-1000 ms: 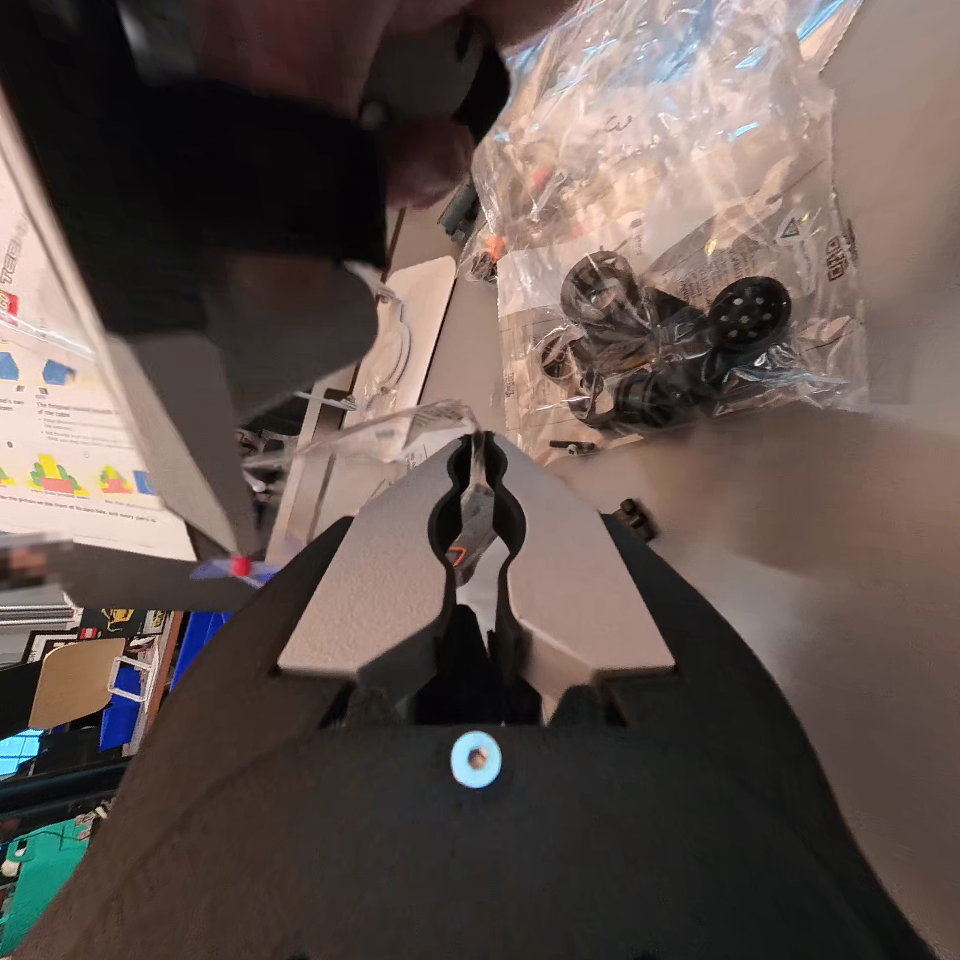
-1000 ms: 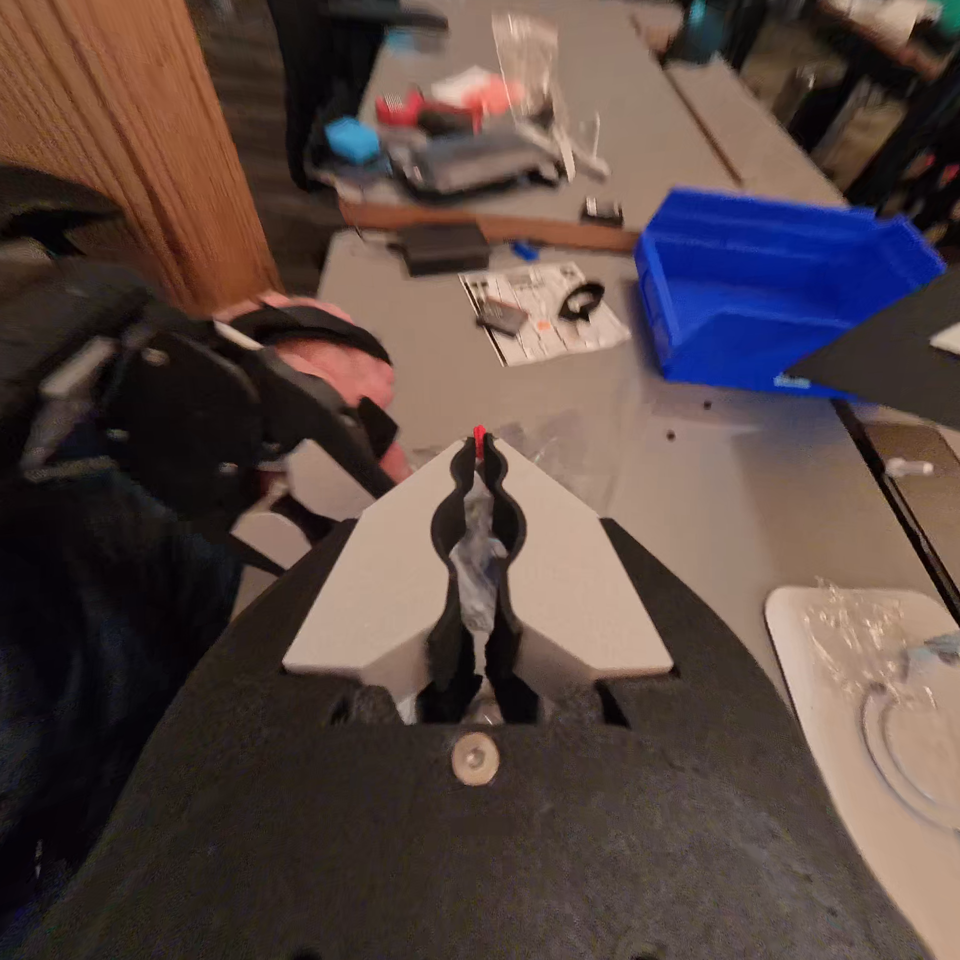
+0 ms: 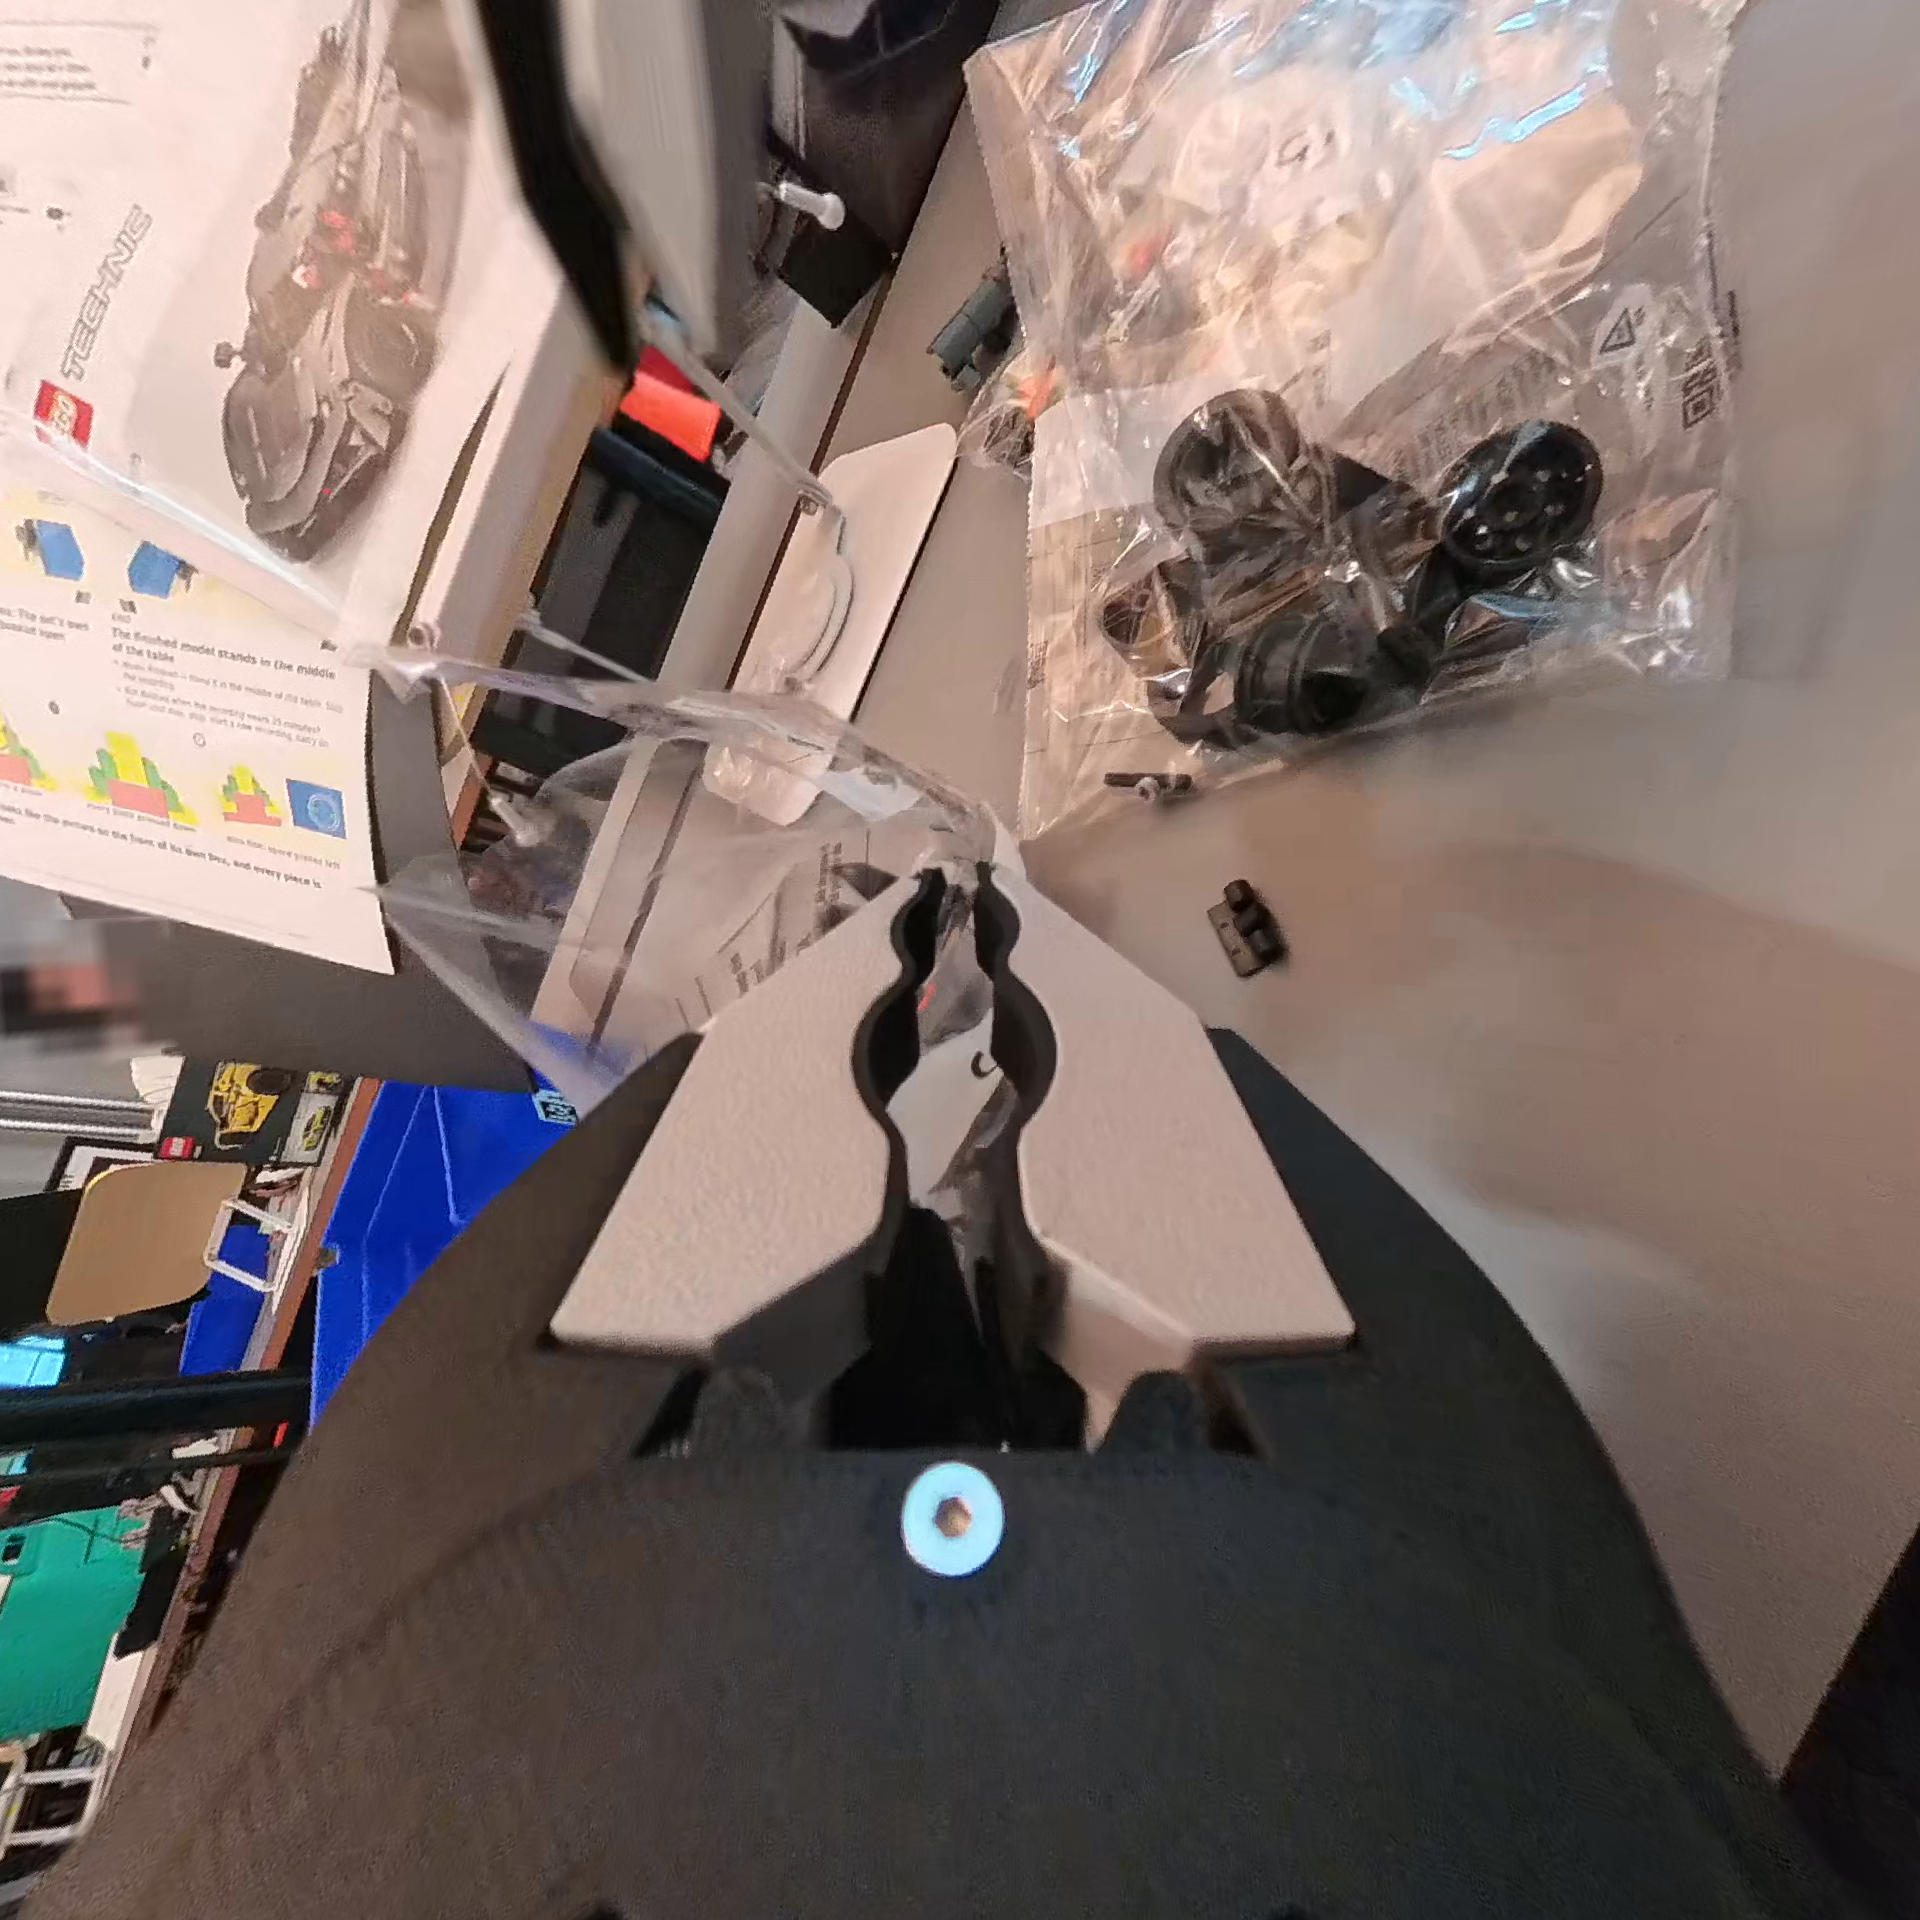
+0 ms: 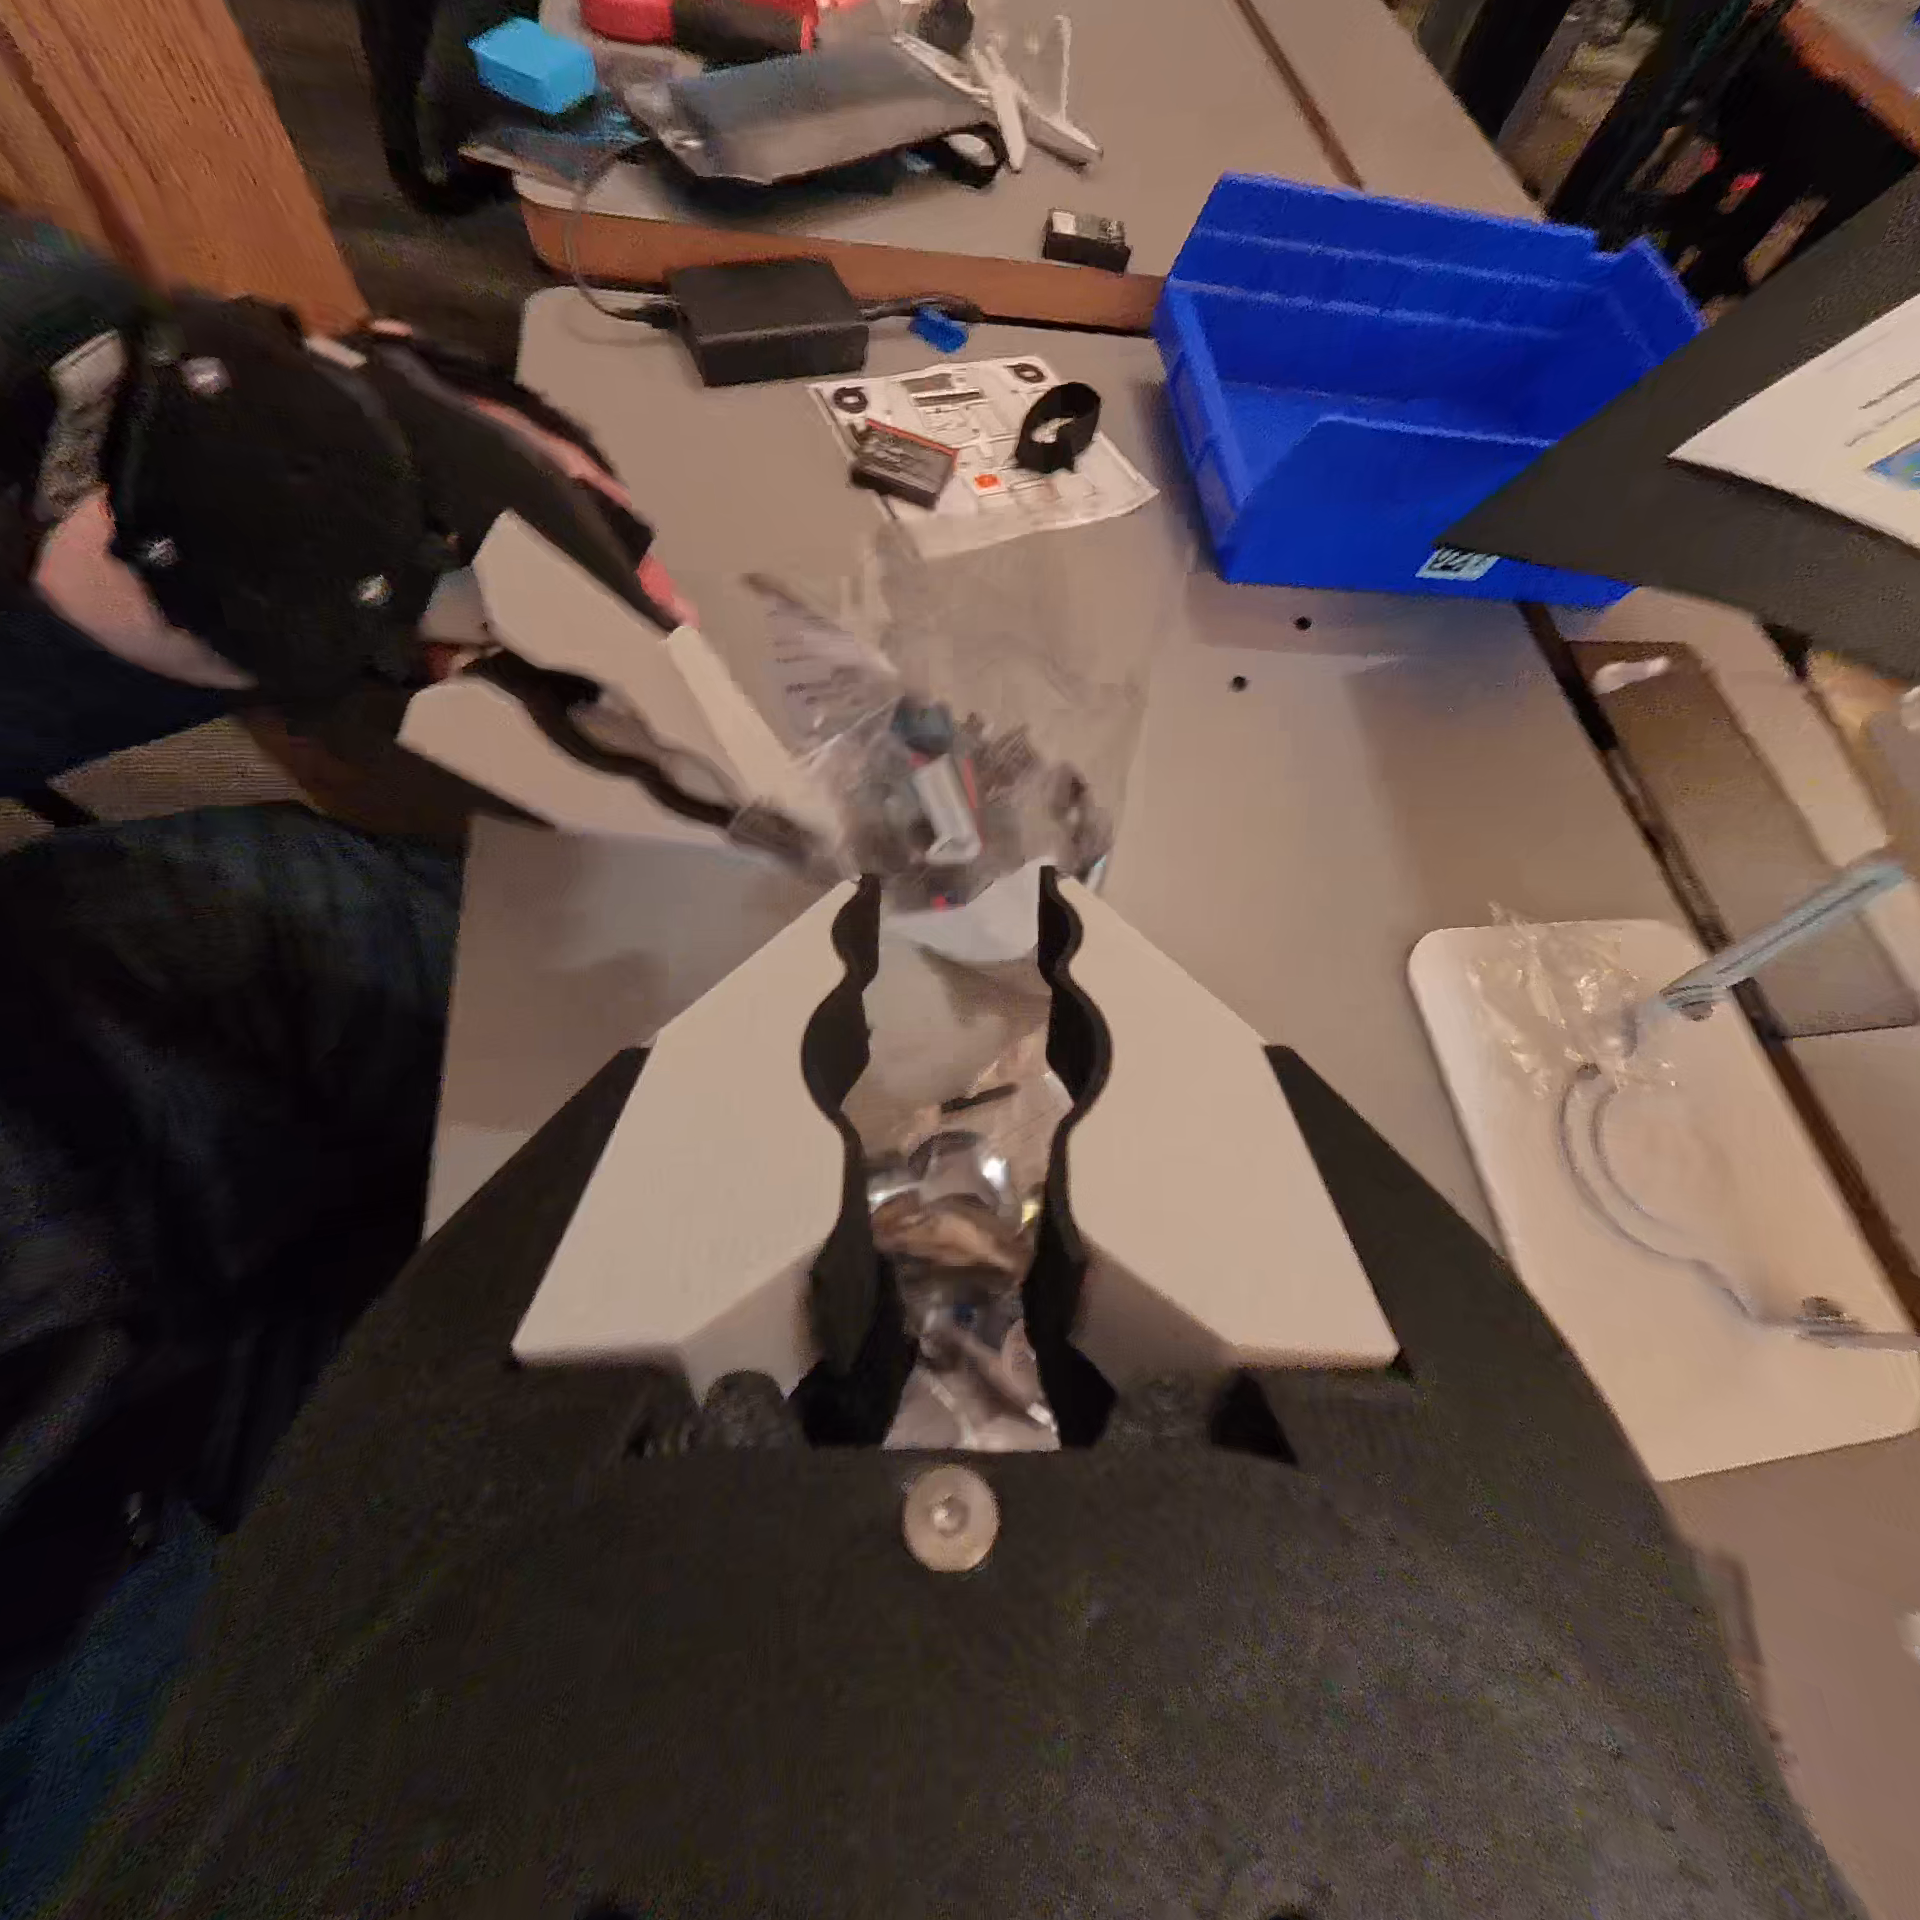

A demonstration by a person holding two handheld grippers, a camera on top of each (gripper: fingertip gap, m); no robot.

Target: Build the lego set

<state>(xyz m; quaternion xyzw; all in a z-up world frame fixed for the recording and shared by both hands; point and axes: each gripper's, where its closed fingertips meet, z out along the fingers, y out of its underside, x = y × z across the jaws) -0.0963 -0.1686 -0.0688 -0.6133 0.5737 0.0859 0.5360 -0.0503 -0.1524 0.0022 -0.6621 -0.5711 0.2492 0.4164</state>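
pinching a clear bag (image 4: pixel 935 769) of small parts by its edge, the left gripper (image 3: pixel 954 883) has its jaws pressed nearly together on the plastic. the right gripper (image 4: pixel 951 894) is spread wide, the bag hanging just past its tips above the grey table (image 4: pixel 1351 810). beyond the left gripper lie a loose black piece (image 3: pixel 1245 928) and a bag of black wheels (image 3: pixel 1371 561). farther off, a blue bin (image 4: pixel 1382 395) sits on the table.
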